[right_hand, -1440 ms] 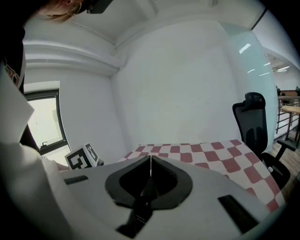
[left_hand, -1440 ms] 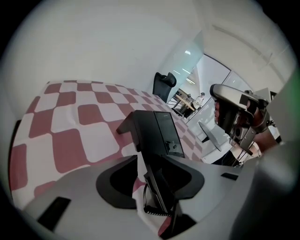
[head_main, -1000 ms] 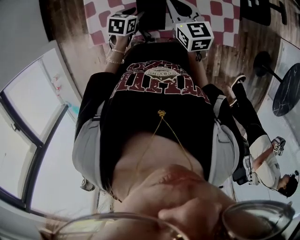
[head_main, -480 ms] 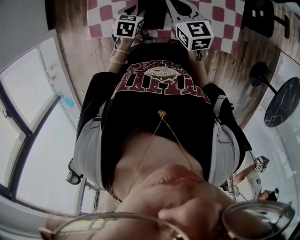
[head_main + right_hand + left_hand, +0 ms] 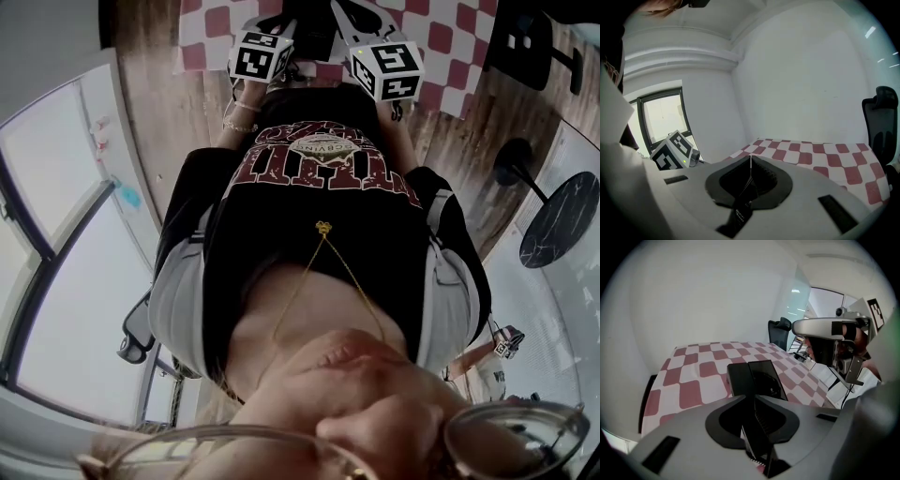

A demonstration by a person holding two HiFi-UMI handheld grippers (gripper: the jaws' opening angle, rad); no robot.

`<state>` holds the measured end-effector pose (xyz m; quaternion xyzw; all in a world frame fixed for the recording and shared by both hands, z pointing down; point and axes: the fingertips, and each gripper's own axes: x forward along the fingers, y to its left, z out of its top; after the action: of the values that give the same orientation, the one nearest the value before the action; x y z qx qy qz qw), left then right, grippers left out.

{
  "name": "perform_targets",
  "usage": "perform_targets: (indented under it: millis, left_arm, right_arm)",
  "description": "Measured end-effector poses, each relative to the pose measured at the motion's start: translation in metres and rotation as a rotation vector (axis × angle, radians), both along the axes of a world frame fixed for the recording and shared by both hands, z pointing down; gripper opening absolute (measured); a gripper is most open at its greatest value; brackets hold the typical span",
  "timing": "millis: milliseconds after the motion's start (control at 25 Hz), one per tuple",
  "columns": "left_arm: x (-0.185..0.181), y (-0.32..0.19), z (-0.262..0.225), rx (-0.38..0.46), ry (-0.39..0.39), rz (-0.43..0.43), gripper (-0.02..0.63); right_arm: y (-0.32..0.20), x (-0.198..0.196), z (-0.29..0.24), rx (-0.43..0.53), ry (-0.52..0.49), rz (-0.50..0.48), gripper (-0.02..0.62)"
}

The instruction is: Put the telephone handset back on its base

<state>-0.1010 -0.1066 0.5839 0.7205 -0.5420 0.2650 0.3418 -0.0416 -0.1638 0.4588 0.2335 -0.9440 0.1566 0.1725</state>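
Observation:
A black telephone (image 5: 757, 377) lies on the red-and-white checked tablecloth (image 5: 693, 380), just ahead of my left gripper (image 5: 754, 397). A long black bar (image 5: 738, 379) runs along its left side, next to a glossy panel; I cannot tell if that bar is the handset. The left jaws have just been closing and meet at the tips, with nothing between them. My right gripper (image 5: 750, 158) is shut and empty, raised over the table's near side. In the head view both marker cubes (image 5: 261, 54) (image 5: 386, 68) sit at the top, beside the dark telephone (image 5: 314, 36).
A black office chair (image 5: 779, 331) stands past the table's far corner. A window (image 5: 663, 117) is on the left wall. In the head view my own torso fills the middle; a round black table (image 5: 558, 220) and another person (image 5: 497, 347) are at the right on the wooden floor.
In the head view the left marker cube has drifted a little right, closer to the right one. The person at the lower right has moved and the whole view has shifted slightly.

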Motion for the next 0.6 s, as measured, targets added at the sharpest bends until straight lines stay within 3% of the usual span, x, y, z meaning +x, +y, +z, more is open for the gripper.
perform_targets:
  millis: [600]
  left_arm:
    - [0.011, -0.012, -0.021, 0.053, 0.029, 0.043, 0.012]
  right_arm:
    - [0.002, -0.003, 0.006, -0.006, 0.011, -0.007, 0.021]
